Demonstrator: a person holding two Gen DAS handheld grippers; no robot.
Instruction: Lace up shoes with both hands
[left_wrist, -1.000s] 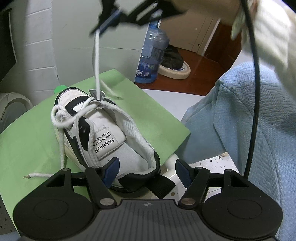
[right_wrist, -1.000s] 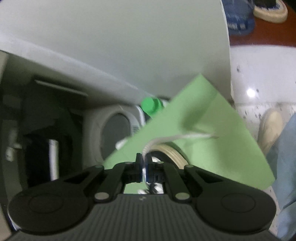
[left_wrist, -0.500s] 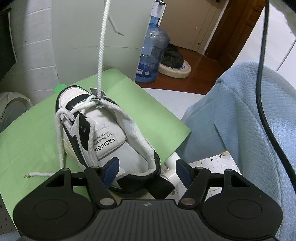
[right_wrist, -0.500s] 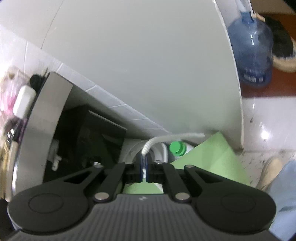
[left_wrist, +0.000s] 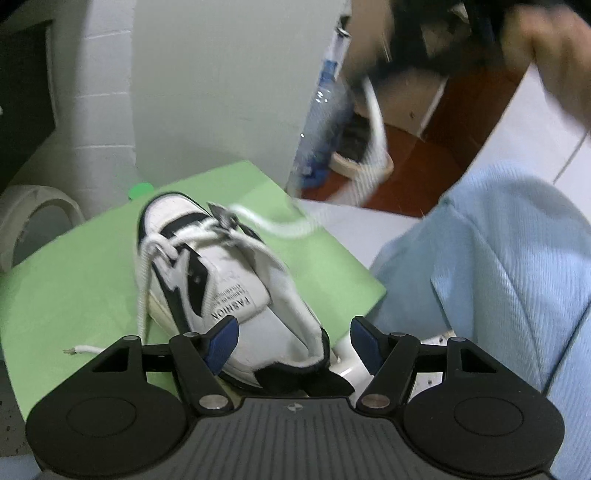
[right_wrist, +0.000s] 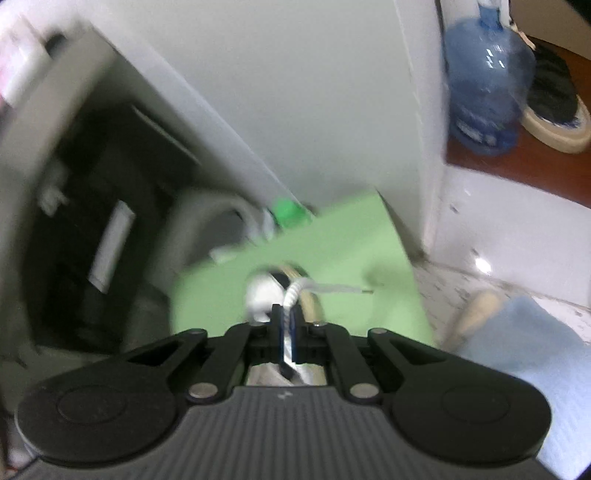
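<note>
A white and black shoe (left_wrist: 221, 280) lies on a green mat (left_wrist: 70, 277), toe pointing away. My left gripper (left_wrist: 293, 341) is open, its blue pads on either side of the shoe's heel opening without touching it. One white lace (left_wrist: 373, 147) runs from the front eyelets up and to the right, blurred, to the right gripper held in a hand (left_wrist: 546, 55) at the top right. The other lace end (left_wrist: 88, 348) lies loose on the mat at the left. In the right wrist view my right gripper (right_wrist: 287, 325) is shut on the lace (right_wrist: 325, 288), above the shoe's toe (right_wrist: 264, 295).
A blue water bottle (left_wrist: 325, 122) stands on the floor behind the mat, also seen from the right wrist (right_wrist: 484, 85). A person's light blue trouser leg (left_wrist: 498, 280) fills the right side. A white round bin (left_wrist: 33, 218) and a green cap (left_wrist: 140, 190) sit at the mat's far left.
The right gripper has swung from high above the shoe down and to the right, carrying the lace, which now slants sideways instead of hanging straight up. The left gripper has stayed open at the heel.
</note>
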